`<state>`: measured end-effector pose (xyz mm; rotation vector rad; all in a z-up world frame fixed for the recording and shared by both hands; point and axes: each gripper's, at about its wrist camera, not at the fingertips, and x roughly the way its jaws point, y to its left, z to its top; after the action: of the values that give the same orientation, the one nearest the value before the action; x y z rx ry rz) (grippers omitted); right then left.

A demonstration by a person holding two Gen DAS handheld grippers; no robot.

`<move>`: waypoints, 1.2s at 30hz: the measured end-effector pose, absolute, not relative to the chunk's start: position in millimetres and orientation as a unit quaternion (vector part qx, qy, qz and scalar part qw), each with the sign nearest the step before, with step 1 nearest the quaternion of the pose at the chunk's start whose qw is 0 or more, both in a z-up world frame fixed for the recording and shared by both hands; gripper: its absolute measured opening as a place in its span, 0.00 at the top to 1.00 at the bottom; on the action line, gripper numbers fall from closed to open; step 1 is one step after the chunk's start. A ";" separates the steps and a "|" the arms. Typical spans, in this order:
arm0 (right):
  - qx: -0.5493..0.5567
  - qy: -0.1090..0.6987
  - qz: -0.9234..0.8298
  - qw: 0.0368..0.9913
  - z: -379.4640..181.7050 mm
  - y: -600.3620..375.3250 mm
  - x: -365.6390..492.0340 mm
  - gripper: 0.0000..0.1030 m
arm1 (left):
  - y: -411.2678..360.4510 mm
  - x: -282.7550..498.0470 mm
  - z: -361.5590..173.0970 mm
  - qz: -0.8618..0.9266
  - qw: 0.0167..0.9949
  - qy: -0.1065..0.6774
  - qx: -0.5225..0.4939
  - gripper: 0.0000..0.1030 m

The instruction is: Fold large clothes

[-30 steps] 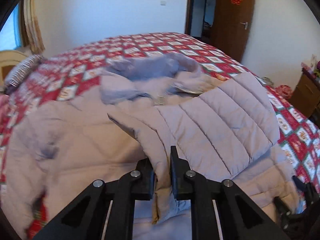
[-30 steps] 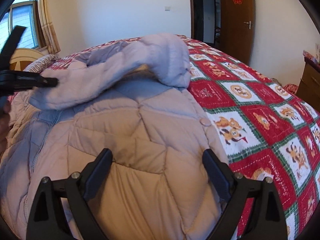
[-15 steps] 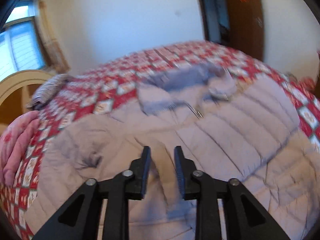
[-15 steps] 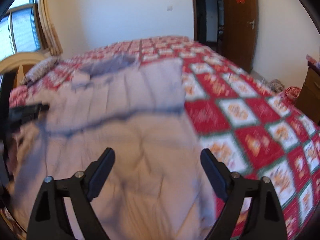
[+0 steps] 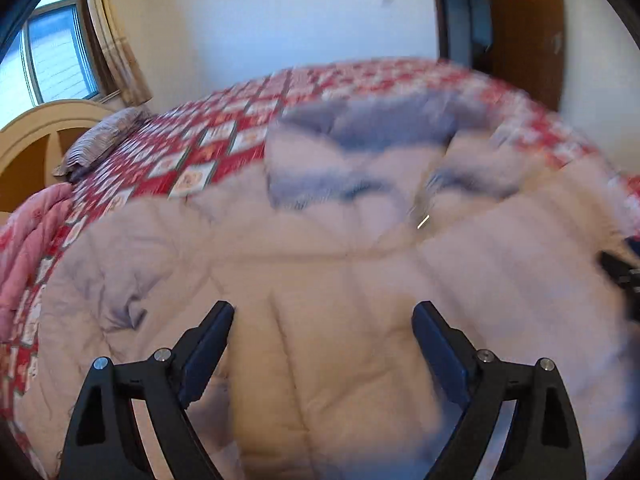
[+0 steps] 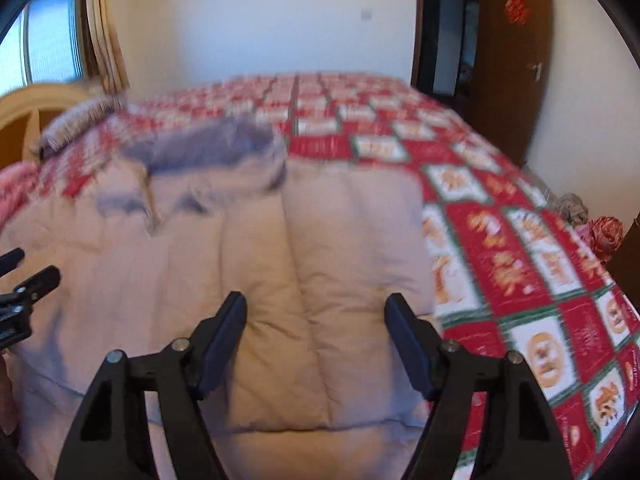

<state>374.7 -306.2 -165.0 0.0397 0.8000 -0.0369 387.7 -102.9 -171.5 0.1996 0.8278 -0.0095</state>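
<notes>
A large pale lilac quilted puffer jacket (image 5: pixel 332 280) lies spread on the bed, its darker hood (image 5: pixel 372 120) at the far end. It also shows in the right wrist view (image 6: pixel 248 248), with a folded sleeve panel lying on top. My left gripper (image 5: pixel 323 316) is open and empty just above the jacket's middle. My right gripper (image 6: pixel 316 308) is open and empty above the folded panel near the jacket's right edge. The left gripper's tip shows at the left edge of the right wrist view (image 6: pixel 24 284). Both views are motion-blurred.
A red, white and green patterned quilt (image 6: pixel 520 240) covers the bed. A pink blanket (image 5: pixel 24 248) and a striped pillow (image 5: pixel 100 140) lie by the wooden headboard (image 5: pixel 36 136). A brown door (image 6: pixel 516 56) stands far right; red items (image 6: pixel 604 236) lie on the floor.
My left gripper has let go of the jacket sleeve and opened wide. The sleeve now lies flat across the jacket. My right gripper stayed open and narrowed slightly.
</notes>
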 end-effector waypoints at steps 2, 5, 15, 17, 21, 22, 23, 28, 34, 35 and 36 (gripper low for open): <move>0.025 0.400 -0.019 0.916 -179.2 -307.6 374.0 0.27 | -97.0 391.3 -187.6 -0.019 0.909 0.411 0.075 0.10; 0.034 0.401 -0.018 0.915 -192.3 -312.2 369.8 0.27 | -95.3 392.5 -193.6 -0.022 0.907 0.415 0.068 0.07; 0.010 0.412 -0.035 0.910 -199.8 -304.4 375.4 0.25 | -97.1 396.9 -203.5 -0.018 0.905 0.419 0.065 0.02; 0.001 0.414 -0.039 0.909 -200.6 -302.6 377.3 0.25 | -97.7 396.7 -202.8 -0.015 0.905 0.419 0.071 0.01; -0.010 0.420 -0.047 0.906 -190.1 -300.7 379.2 0.26 | -95.4 397.0 -202.4 -0.019 0.905 0.421 0.065 0.01; -0.001 0.415 -0.055 0.908 -182.9 -300.6 375.3 0.27 | -94.9 397.0 -202.4 -0.020 0.905 0.421 0.063 0.01; 0.024 0.395 -0.056 0.916 -169.8 -299.2 366.0 0.27 | -95.3 396.7 -202.3 -0.019 0.905 0.420 0.064 0.01; 0.015 0.366 -0.015 0.930 -145.0 -255.2 347.3 0.27 | -96.1 395.8 -202.3 -0.018 0.906 0.418 0.067 0.01; 0.009 0.407 0.003 0.913 -187.8 -242.0 366.2 0.27 | -96.7 396.1 -202.6 -0.019 0.906 0.418 0.066 0.01; 0.014 0.407 0.003 0.913 -191.6 -244.9 367.4 0.27 | -97.2 396.2 -202.6 -0.019 0.906 0.418 0.066 0.01; 0.013 0.407 0.002 0.913 -193.7 -245.6 368.5 0.27 | -97.7 396.3 -202.7 -0.018 0.906 0.418 0.066 0.01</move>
<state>368.5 -245.6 -193.7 0.0262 0.8392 0.0038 396.3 -97.7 -202.7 0.1371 0.8625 -0.0379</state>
